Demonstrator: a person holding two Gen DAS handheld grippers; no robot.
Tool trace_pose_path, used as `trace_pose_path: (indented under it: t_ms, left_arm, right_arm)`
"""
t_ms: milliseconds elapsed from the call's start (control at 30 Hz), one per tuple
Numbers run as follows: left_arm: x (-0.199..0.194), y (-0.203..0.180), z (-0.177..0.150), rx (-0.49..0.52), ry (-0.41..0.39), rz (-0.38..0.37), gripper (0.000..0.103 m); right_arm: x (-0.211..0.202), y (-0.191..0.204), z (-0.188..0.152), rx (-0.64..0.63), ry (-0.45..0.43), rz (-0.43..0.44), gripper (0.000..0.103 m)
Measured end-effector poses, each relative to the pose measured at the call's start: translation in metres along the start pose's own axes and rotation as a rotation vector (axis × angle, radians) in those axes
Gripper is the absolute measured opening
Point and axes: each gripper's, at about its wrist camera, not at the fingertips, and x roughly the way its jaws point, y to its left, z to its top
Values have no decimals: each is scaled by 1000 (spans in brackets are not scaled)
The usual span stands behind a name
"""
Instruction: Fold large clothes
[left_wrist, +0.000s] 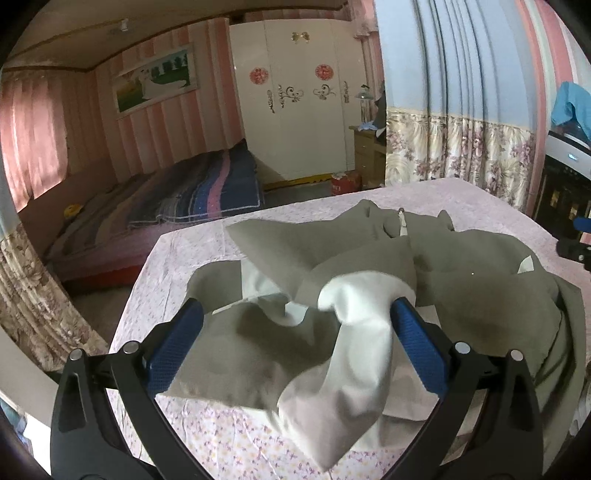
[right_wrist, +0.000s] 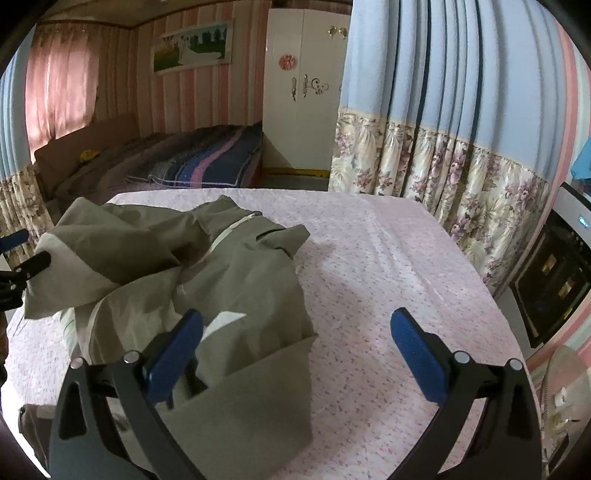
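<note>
**Olive jacket, crumpled, on floral-covered table**

Olive-grey jacket (right_wrist: 207, 280) with pale cream lining (left_wrist: 347, 332), lying in a loose heap on the table (right_wrist: 388, 258), which is covered in a pink small-flowered cloth.

Surroundings, taken from the table: beyond its far edge, a bed (left_wrist: 184, 199) with a striped navy, blue and pink blanket (right_wrist: 207, 162); behind that, a white wardrobe (left_wrist: 295, 103) bearing red round emblems and scroll decoration; a framed picture (left_wrist: 155, 81) on the pink striped wall. Blue curtain with floral lower band (right_wrist: 443, 155) hangs past the table's far right side. A dark appliance front (right_wrist: 554, 280) stands off the table's right edge.

Jacket condition: unfolded, rumpled, sleeves and panels overlapping; white zip line (right_wrist: 232, 229) runs toward the collar; lining turned outward on the side nearer the left tool.

Left gripper (left_wrist: 295, 314): jaws spread wide, blue pads either side of a bunched fold of lining and shell; fabric lies between them, unpinched.

Right gripper (right_wrist: 295, 325): jaws spread wide over the jacket's near hem, left pad against the fabric, right pad above bare tablecloth; nothing clamped.
</note>
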Motion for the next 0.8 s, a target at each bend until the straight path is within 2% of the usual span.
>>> trace_pose_path:
  t_ms: [300,400,500,533,567,600,633,667,700,767,800]
  left_arm:
    - [25,-12,17,11,47,-6,100]
    - [47,-16,17,10,94,10,100]
    - [72,-21,12,-16,160,-27,100]
    - [76,-25,11,-8,171,-28,100]
    - [80,-29,10,5,178,-27,100]
    - [85,-34,9,23,180,-25,100]
    - [88,-39,9,35,179,-24,100]
    - [91,-43,9,47,178,-23,97]
    - [94,-48,10,61,176,-18,92]
    - [99,-52,13,64,183,-17,59]
    - [100,-52,15,58,184,-19,49]
  right_arm:
    - [53,4,0,47,80,89,101]
    - [72,5,-3,34,127,120,101]
    - [87,4,-6,19,158,170,101]
    - [89,4,-7,16,163,188,96]
    - [94,4,-8,10,174,223,76]
    - [98,5,-8,6,184,248,61]
    - [102,5,-9,6,194,271,36]
    - [107,5,-9,4,202,293,19]
    - [110,8,-9,-14,201,293,16]
    - [110,10,-6,-46,181,308,6]
    - [106,8,-1,-48,153,326,6]
